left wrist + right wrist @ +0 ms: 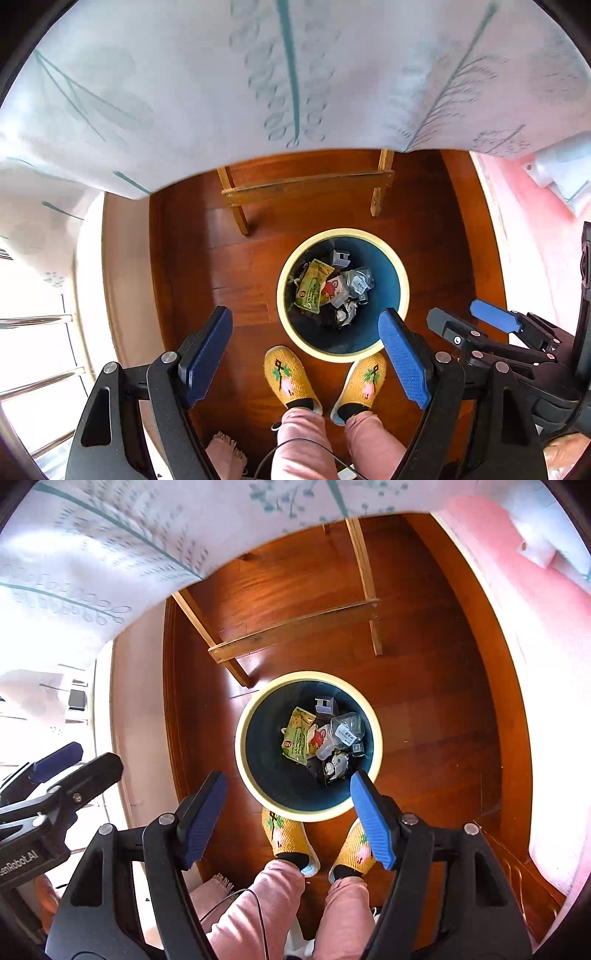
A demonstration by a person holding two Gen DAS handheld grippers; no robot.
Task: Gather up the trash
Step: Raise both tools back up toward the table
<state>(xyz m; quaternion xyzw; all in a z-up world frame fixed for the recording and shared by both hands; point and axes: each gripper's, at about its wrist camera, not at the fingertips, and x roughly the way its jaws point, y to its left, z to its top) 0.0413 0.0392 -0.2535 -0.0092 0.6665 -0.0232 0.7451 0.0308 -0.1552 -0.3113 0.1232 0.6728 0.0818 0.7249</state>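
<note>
Round cream-rimmed bin [400, 291] on glossy wood floor [229, 280] holds crinkled wrappers [312, 290]. Left gripper [306, 354] and right gripper [286, 812], ribbed blue pads spread wide and empty, hover above.

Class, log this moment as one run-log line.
left gripper: open, empty | right gripper: open, empty | round cream-rimmed blue trash bin: on wooden floor, holding green wrapper and clear plastic
</note>
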